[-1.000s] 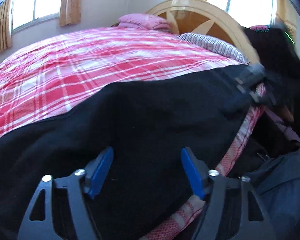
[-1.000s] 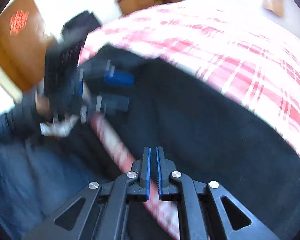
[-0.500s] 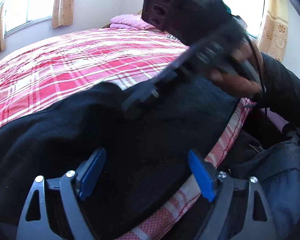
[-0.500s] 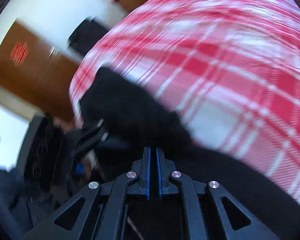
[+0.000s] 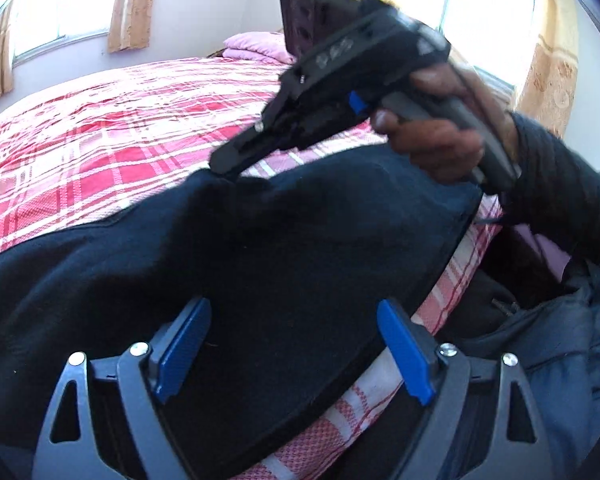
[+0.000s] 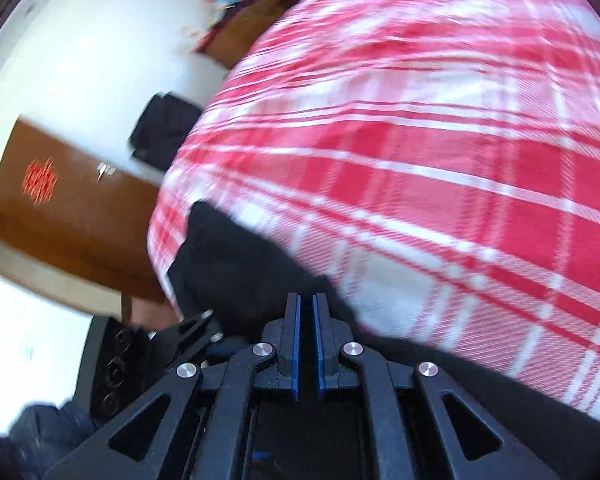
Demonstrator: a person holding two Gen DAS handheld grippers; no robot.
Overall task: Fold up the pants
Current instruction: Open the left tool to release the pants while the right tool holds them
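Black pants [image 5: 300,240] lie spread along the near edge of a red-and-white plaid bed [image 5: 120,128]. My left gripper [image 5: 292,308] hovers over their near part; its jaws are opening and the blue pads do not press the cloth lying under them. A hand [image 5: 432,140] holds my right gripper [image 5: 224,164], shut, its tips touching the pants' far edge where the cloth bunches up. In the right wrist view the right gripper [image 6: 305,298] shows its pads nearly together over the pants [image 6: 236,256]. No cloth shows between them.
A pink pillow [image 5: 256,44] lies at the head of the bed under curtained windows. The person's dark blue jacket [image 5: 560,340] fills the lower right. Past the bed's foot are a wooden door [image 6: 60,220], a dark clothes heap [image 6: 160,128] and a wooden cabinet [image 6: 252,20].
My right gripper has swept from the pants' right end across to their far edge, staying shut and rolling as it went. The left gripper's jaws have spread wider; it has kept its place.
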